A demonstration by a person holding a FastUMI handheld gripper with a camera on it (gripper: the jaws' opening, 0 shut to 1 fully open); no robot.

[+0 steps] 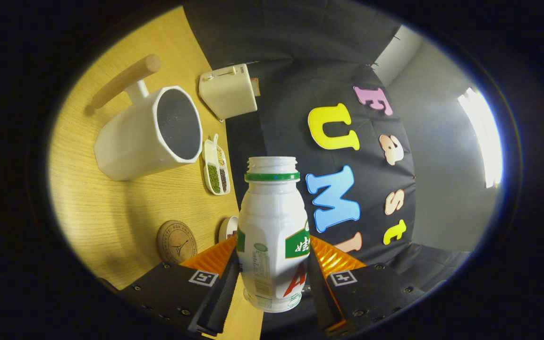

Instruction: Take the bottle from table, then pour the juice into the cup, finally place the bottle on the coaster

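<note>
My gripper (273, 257) is shut on a white plastic bottle (272, 226) with a green neck ring and no cap; both fingers press its sides. The view is rolled, so the wooden table (111, 208) stands off to one side of the bottle. On the table, beyond the fingers, is a large white cup (151, 134) with a wooden handle, its wide mouth turned toward me. A round cork coaster (176, 242) lies on the table close to one finger. The bottle's open mouth is level with the cup's rim, a short way beside it.
A cream toaster-like box (228, 90) stands at the table's far end. A small white divided dish of beans (216, 169) lies between the cup and the bottle. Another small dish (228, 228) peeks out by the bottle. The black cloth wall hangs behind.
</note>
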